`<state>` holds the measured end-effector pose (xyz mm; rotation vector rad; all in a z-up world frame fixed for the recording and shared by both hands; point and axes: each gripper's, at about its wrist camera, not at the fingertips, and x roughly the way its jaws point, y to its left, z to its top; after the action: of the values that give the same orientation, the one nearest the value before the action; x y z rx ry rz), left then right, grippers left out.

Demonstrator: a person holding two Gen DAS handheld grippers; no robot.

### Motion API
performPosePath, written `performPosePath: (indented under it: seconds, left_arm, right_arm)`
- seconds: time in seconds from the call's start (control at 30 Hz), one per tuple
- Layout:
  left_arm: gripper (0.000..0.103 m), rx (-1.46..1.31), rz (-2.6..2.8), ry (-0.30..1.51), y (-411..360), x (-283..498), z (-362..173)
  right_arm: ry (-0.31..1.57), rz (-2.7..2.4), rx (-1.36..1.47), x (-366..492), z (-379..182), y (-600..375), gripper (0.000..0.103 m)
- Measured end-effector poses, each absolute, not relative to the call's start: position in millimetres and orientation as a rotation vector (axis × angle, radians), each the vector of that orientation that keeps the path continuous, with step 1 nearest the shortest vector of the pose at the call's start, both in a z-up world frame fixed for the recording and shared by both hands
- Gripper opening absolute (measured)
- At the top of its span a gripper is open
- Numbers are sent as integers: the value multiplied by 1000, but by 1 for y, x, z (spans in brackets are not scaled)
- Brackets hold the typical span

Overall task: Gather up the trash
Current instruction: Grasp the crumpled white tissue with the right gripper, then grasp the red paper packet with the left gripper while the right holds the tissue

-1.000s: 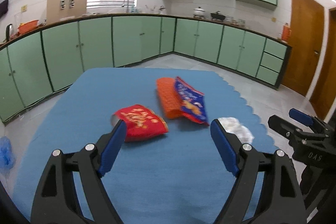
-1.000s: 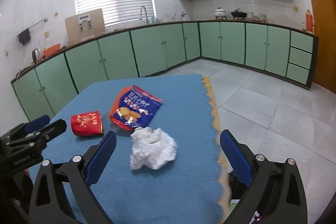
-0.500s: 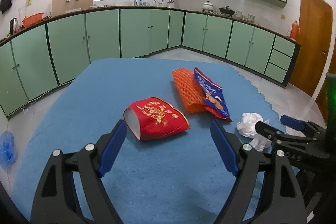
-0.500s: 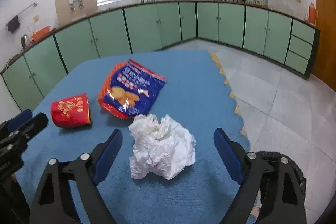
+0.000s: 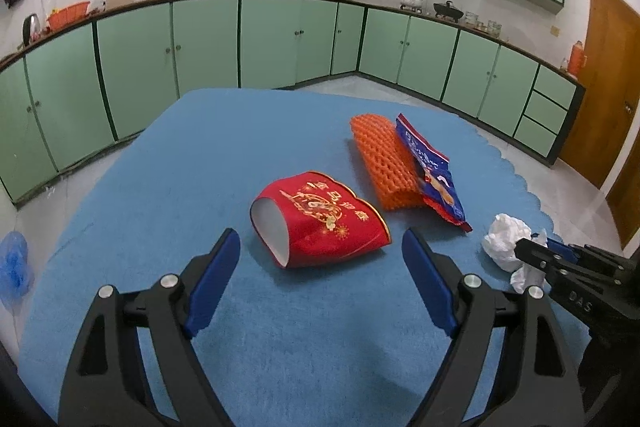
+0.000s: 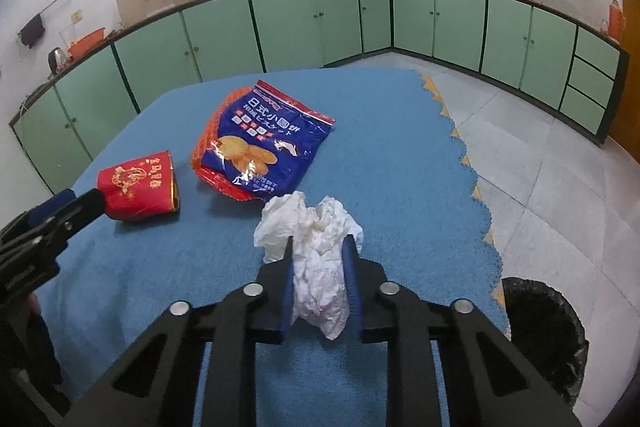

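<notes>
My right gripper [image 6: 318, 243] is closing on a crumpled white tissue [image 6: 304, 215], and its blue pads press the wad from both sides on the blue tablecloth [image 6: 400, 147]. Beyond the tissue lies a blue snack bag [image 6: 260, 143], partly over an orange foam net [image 5: 384, 163]. A flattened red paper cup [image 5: 320, 223] lies on its side, just ahead of my left gripper [image 5: 320, 241], which is open with nothing between its fingers. In the left wrist view the tissue [image 5: 504, 243] and the right gripper [image 5: 532, 247] show at the right.
A black-lined trash bin [image 6: 544, 331] stands on the floor below the table's scalloped right edge. Green kitchen cabinets [image 5: 280, 39] ring the room. A blue plastic bag [image 5: 14, 267] lies on the floor to the left.
My right gripper came down over the tissue and its jaws closed from wide apart onto it. My left gripper moved closer to the red cup and stayed open.
</notes>
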<state>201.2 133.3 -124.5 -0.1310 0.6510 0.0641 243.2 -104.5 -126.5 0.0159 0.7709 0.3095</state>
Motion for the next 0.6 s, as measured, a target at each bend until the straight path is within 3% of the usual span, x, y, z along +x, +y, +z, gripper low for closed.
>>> performPosePath:
  seconds: [0.6]
  left_arm:
    - [88, -120, 115, 736, 118, 261, -132]
  right_arm:
    - [736, 342, 13, 247, -114, -107, 20]
